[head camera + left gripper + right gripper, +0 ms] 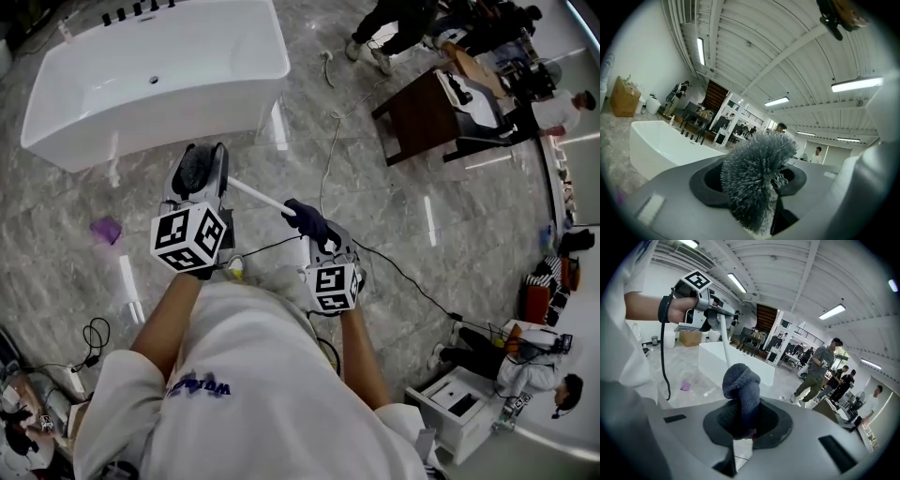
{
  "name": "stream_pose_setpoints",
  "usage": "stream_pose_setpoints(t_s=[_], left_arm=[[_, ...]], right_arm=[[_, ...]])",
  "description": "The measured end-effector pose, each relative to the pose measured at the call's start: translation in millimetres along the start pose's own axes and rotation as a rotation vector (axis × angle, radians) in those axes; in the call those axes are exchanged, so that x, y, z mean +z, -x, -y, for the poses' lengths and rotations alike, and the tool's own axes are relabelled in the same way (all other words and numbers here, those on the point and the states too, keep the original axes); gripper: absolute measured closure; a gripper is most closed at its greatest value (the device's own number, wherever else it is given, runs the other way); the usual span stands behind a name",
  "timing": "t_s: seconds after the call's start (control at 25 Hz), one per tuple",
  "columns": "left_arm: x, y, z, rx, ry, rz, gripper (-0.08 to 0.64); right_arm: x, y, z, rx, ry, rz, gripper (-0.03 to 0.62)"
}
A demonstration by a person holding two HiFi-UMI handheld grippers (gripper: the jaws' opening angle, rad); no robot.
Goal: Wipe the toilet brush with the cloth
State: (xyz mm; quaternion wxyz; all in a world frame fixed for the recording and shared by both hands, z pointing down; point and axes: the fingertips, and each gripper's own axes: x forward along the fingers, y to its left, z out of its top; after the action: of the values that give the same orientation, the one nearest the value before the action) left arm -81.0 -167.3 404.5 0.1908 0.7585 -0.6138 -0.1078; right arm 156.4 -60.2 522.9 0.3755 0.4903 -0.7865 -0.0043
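Note:
The toilet brush has a grey bristle head point(197, 170) and a white handle point(258, 196). My left gripper point(199, 157) is shut on the brush at the head, and the bristles point(757, 173) fill the space between its jaws. The handle runs right toward my right gripper point(322, 240), which is shut on a dark blue cloth point(307, 219). In the right gripper view the cloth point(741, 387) bulges up from the jaws and meets the end of the handle point(724, 345). The left gripper point(701, 298) shows beyond it, held in a hand.
A white bathtub point(159, 66) stands ahead on the grey marble floor. A small purple object point(106, 229) lies at the left. Black cables point(403, 277) trail across the floor. A brown table point(422, 117) and several people are at the right.

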Motion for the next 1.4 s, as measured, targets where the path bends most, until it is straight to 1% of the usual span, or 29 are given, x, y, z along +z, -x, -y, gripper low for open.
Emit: stream_pose_setpoints(t_s=[0.28, 0.4, 0.48, 0.64, 0.68, 0.76, 0.84, 1.04, 1.12, 1.24, 1.4], left_arm=[[8, -3, -14, 0.032, 0.006, 0.025, 0.337], [12, 3, -24, 0.052, 0.008, 0.034, 0.337], [15, 11, -32, 0.069, -0.005, 0.039, 0.339], [3, 24, -41, 0.101, -0.031, 0.023, 0.342], [-3, 26, -41, 0.105, -0.034, 0.015, 0.342], [-11, 25, -43, 0.108, -0.041, -0.002, 0.342], [-16, 26, -44, 0.104, -0.065, -0.017, 0.342], [-19, 33, -33, 0.074, -0.166, -0.037, 0.342], [-21, 34, -28, 0.065, -0.174, -0.040, 0.342], [-21, 33, -23, 0.057, -0.162, -0.034, 0.342], [-17, 35, -17, 0.049, -0.167, -0.027, 0.342]], right_arm=[[-24, -4, 15, -0.017, -0.045, -0.053, 0.563], [-35, -1, 19, -0.036, -0.092, -0.074, 0.563], [-43, 3, 22, -0.053, -0.170, -0.080, 0.563], [-62, 11, 40, -0.145, -0.394, -0.112, 0.565], [-64, 10, 43, -0.159, -0.436, -0.116, 0.565], [-60, 8, 45, -0.165, -0.483, -0.105, 0.565], [-51, 7, 43, -0.159, -0.492, -0.085, 0.565], [-24, 11, 45, -0.146, -0.511, -0.017, 0.565], [-13, 14, 48, -0.146, -0.516, 0.014, 0.566], [4, 15, 51, -0.136, -0.504, 0.048, 0.566], [17, 20, 56, -0.138, -0.488, 0.076, 0.566]])
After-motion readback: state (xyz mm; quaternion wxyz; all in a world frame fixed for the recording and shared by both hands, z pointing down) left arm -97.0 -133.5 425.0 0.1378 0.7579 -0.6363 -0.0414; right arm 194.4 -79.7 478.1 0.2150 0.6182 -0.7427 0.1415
